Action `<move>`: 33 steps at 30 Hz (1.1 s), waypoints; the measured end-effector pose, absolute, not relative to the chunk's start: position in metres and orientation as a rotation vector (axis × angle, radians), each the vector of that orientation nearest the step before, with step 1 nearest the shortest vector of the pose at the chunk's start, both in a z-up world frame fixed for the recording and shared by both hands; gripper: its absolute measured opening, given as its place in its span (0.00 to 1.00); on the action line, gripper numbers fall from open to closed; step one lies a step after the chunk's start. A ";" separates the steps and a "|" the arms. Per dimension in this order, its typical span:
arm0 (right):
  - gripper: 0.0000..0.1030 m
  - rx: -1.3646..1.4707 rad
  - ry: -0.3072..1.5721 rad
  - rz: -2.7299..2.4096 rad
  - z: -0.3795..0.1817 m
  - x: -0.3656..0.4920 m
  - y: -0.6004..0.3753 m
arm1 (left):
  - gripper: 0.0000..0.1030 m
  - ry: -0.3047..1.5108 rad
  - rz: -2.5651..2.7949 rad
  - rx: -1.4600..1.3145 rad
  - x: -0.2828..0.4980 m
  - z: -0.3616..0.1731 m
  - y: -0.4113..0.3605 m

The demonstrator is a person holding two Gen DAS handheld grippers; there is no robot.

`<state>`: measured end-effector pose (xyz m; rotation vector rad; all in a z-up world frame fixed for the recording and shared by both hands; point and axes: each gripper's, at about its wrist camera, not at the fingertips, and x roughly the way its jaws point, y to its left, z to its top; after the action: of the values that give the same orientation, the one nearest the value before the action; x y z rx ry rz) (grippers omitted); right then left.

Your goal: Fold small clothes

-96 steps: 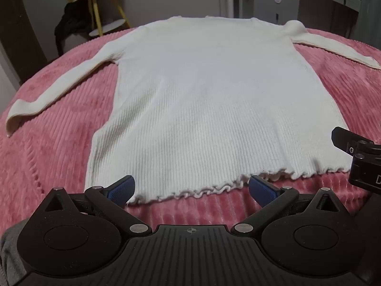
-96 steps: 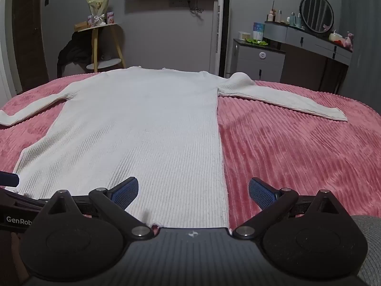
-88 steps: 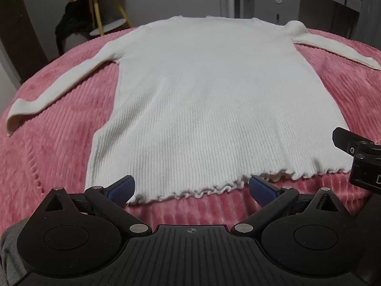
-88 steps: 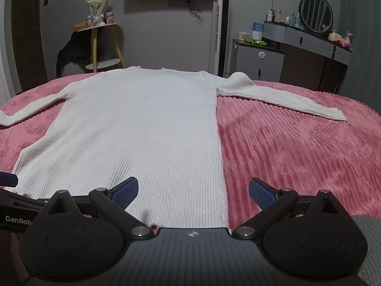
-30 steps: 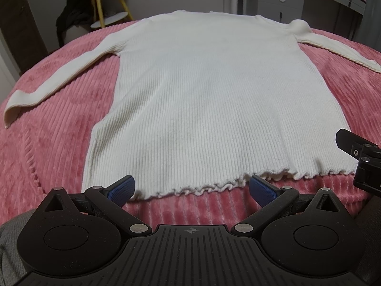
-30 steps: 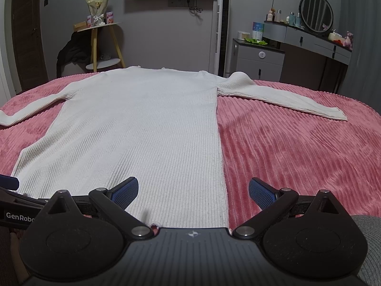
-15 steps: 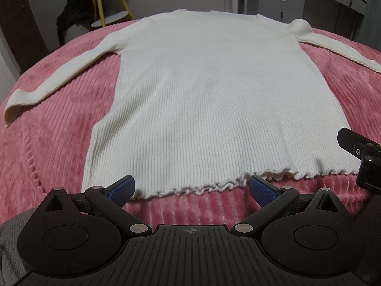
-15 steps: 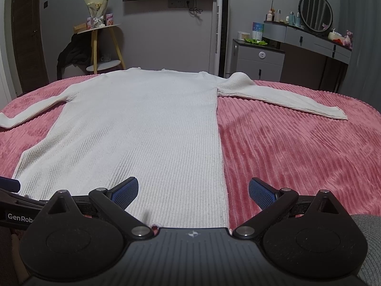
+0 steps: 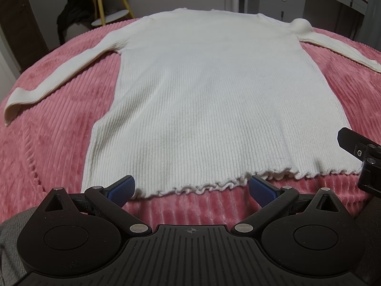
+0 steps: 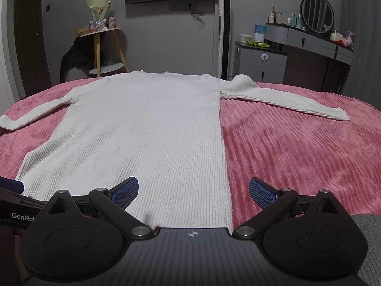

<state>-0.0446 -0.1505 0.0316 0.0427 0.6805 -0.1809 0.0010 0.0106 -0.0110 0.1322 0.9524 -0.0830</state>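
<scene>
Comparing this moment with the views from the last few seconds, almost nothing has changed: the left wrist view has tipped slightly lower and nearer to the hem, while the right wrist view is practically the same. That suggests the folding has not begun and both tools are only lining up at the bottom edge. The white ribbed sweater (image 9: 204, 90) lies flat and face-spread on the pink corduroy bed cover (image 9: 47, 128), its two sleeves stretched out to either side, its frilled hem (image 9: 202, 187) nearest the cameras. The left gripper (image 9: 190, 189) has its blue-padded fingers wide apart, hovering just short of the hem, holding nothing and not visibly touching the cloth. The right gripper (image 10: 193, 190) is equally spread and empty, poised over the sweater's right side seam (image 10: 223, 166) near the hem corner; whether its pads brush the knit cannot be told. A first pinch of the hem looks like the likely next step.
</scene>
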 end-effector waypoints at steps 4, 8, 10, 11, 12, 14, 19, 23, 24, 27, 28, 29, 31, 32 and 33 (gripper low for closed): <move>0.96 0.040 0.673 -0.173 0.032 -0.045 -0.149 | 1.00 0.954 -0.083 0.133 0.001 -0.011 0.011; 0.96 0.053 0.668 -0.160 0.033 -0.046 -0.150 | 1.00 0.958 -0.082 0.131 0.003 -0.011 0.011; 0.96 0.055 0.667 -0.154 0.033 -0.047 -0.149 | 1.00 0.960 -0.081 0.132 0.003 -0.011 0.011; 0.96 0.058 0.667 -0.148 0.033 -0.047 -0.149 | 1.00 0.962 -0.080 0.134 0.003 -0.011 0.010; 0.96 0.061 0.667 -0.143 0.033 -0.047 -0.149 | 1.00 0.963 -0.080 0.135 0.003 -0.011 0.010; 0.96 0.068 0.662 -0.134 0.034 -0.048 -0.150 | 1.00 0.964 -0.079 0.136 0.003 -0.011 0.009; 0.96 0.077 0.663 -0.136 0.035 -0.047 -0.150 | 1.00 0.969 -0.075 0.136 0.004 -0.011 0.009; 0.96 0.078 0.660 -0.135 0.036 -0.048 -0.149 | 1.00 0.971 -0.074 0.136 0.005 -0.011 0.008; 0.96 0.078 0.659 -0.134 0.036 -0.048 -0.149 | 1.00 0.971 -0.075 0.136 0.005 -0.012 0.008; 0.96 0.089 0.659 -0.128 0.037 -0.048 -0.150 | 1.00 0.971 -0.074 0.137 0.005 -0.011 0.008; 0.96 0.094 0.659 -0.128 0.037 -0.048 -0.151 | 1.00 0.971 -0.074 0.137 0.005 -0.011 0.008; 0.96 0.098 0.662 -0.130 0.037 -0.047 -0.151 | 1.00 0.970 -0.074 0.135 0.005 -0.011 0.008; 0.96 0.105 0.671 -0.122 0.038 -0.046 -0.152 | 1.00 0.969 -0.075 0.134 0.005 -0.011 0.008; 0.96 0.109 0.676 -0.112 0.038 -0.045 -0.152 | 1.00 0.969 -0.074 0.135 0.005 -0.011 0.008; 0.96 0.110 0.678 -0.104 0.038 -0.045 -0.152 | 1.00 0.969 -0.074 0.135 0.005 -0.011 0.009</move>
<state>-0.0447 -0.1521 0.0384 0.1101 0.6784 -0.1037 0.0055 0.0086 -0.0113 0.1355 0.9690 -0.0739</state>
